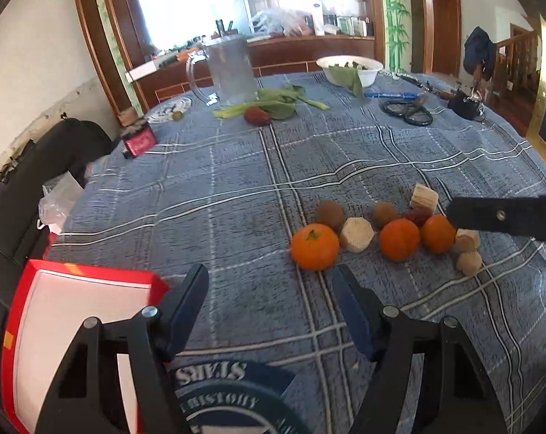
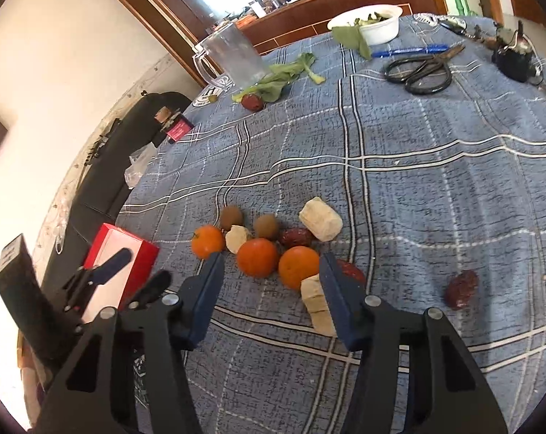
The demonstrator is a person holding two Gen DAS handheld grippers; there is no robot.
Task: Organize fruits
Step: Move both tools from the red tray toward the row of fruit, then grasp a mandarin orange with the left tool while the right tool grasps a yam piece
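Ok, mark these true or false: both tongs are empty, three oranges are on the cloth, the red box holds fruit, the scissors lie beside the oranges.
1. Both tongs, left and right, hold nothing. True.
2. Three oranges sit on the cloth. True.
3. The red box holds fruit. False: no fruit shows in it.
4. The scissors lie beside the oranges. False: they lie at the far end, near the white bowl.

a home dining room here: checked tablecloth (image 1: 236, 181), wooden sideboard (image 1: 309, 50), bowl of greens (image 1: 348, 68), stair railing (image 1: 518, 58).
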